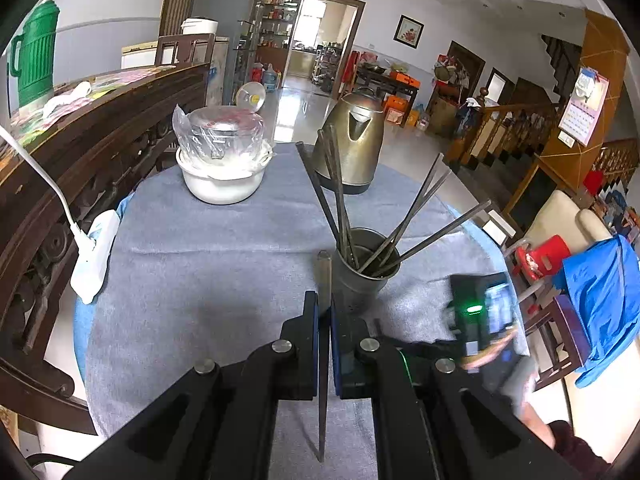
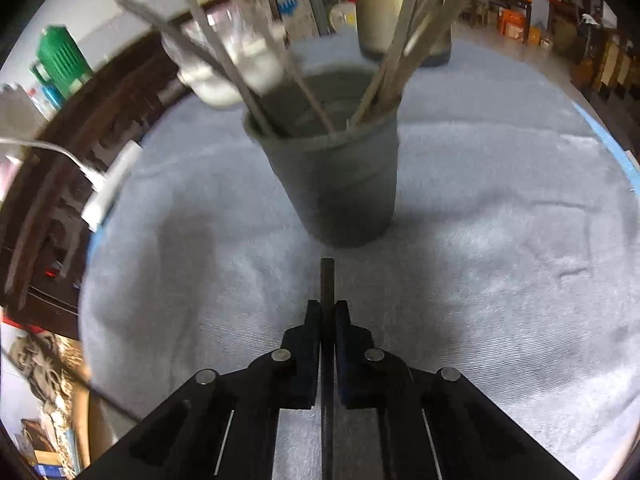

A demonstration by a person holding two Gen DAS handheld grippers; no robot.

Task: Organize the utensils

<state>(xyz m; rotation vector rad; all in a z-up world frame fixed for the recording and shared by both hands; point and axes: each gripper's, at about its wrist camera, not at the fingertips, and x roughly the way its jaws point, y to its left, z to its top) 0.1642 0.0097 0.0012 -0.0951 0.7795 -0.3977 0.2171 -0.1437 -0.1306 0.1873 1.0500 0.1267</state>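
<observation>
Several chopsticks (image 1: pixel 404 224) already in metal cup (image 1: pixel 362 276) mid-table; left gripper (image 1: pixel 324 312) clamps one chopstick (image 1: pixel 323 360), right gripper (image 2: pixel 328 312) clamps another (image 2: pixel 327 280); both left to drop in.

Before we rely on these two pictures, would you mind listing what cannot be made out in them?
- Left wrist view: the lower end of the chopstick in the left gripper is hidden by the gripper body.
- Left wrist view: the right gripper is blurred; its fingers cannot be seen.
- Right wrist view: the chopsticks in the metal cup are blurred and cut off by the top edge.
- Both views: the bottom of the cup is hidden by its wall.
</observation>
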